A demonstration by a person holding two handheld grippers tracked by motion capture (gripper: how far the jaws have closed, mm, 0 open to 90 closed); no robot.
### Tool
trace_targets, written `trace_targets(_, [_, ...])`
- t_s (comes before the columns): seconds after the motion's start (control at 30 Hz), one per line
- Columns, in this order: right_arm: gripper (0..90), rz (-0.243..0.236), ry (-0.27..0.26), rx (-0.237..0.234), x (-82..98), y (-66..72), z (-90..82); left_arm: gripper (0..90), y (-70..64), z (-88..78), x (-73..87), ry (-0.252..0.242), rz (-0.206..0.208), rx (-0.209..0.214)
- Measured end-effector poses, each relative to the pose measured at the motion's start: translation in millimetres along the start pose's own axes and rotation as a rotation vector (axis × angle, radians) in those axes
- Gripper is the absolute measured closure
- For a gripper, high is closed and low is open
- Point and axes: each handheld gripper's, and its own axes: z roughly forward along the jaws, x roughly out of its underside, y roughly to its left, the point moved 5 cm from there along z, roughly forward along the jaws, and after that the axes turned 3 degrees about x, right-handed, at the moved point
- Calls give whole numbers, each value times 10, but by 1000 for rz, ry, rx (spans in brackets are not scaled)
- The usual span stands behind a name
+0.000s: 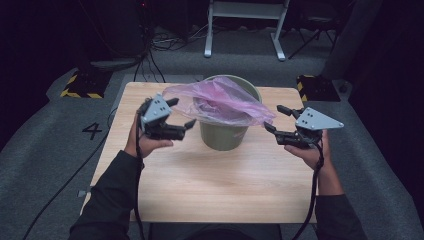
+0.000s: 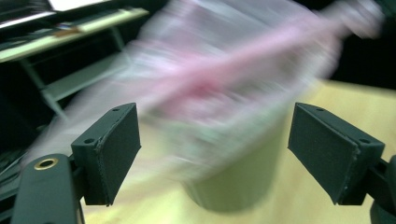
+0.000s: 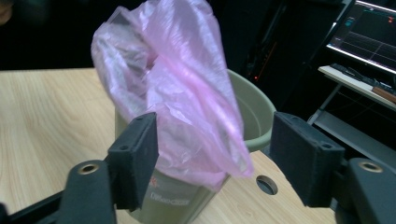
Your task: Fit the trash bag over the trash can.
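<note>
An olive-green bucket (image 1: 223, 135) stands at the middle of the wooden table (image 1: 200, 185). A thin pink plastic bag (image 1: 220, 102) sits crumpled in its mouth and spills over the rim to the right. My left gripper (image 1: 183, 112) is just left of the bucket, open, nothing between its pads. My right gripper (image 1: 273, 117) is just right of it, also open and empty, near the bag's hanging corner. The left gripper view is blurred: bag (image 2: 224, 70) above bucket (image 2: 238, 186), beyond the left gripper (image 2: 215, 149). In the right gripper view the bag (image 3: 182, 79) drapes over the bucket (image 3: 254, 112) beyond the right gripper (image 3: 224, 161).
A round hole (image 3: 266, 185) pierces the tabletop beside the bucket. Yellow-and-black striped blocks (image 1: 82, 85) (image 1: 317, 87) sit on the floor off the table's far corners. A white frame (image 1: 245, 25) and cables lie behind. A desk with a screen (image 3: 364, 37) stands off to one side.
</note>
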Motion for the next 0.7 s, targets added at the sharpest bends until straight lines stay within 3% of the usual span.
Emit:
trace_targets(0.1, [282, 34, -11, 1, -43, -28, 10, 158, -108, 96, 86, 65, 8, 8])
trace_targets(0.2, [252, 44, -23, 7, -133, -54, 45, 157, -62, 172, 172, 93, -26, -27])
trace_targets(0.3, [236, 8, -42, 22, -280, -35, 45, 162, 12, 227, 229, 94, -61, -46])
trace_targets(0.4, [238, -22, -85, 11, -420, 23, -30, 224, 46, 322, 274, 122, -61, -51])
trace_targets(0.5, [240, -8, -97, -23, -485, 36, -61, 339, 71, 400, 289, 137, -52, -82])
trace_targets(0.57, [250, -19, -70, -20, -530, 36, 21, 399, 96, 439, 295, 134, -60, -92])
trace_targets(0.67, [273, -23, 17, -63, -571, 34, 274, 528, 145, 470, 307, 131, -48, -134])
trace_targets(0.7, [280, -25, 44, -57, -574, 21, 364, 583, 163, 478, 312, 130, -41, -140])
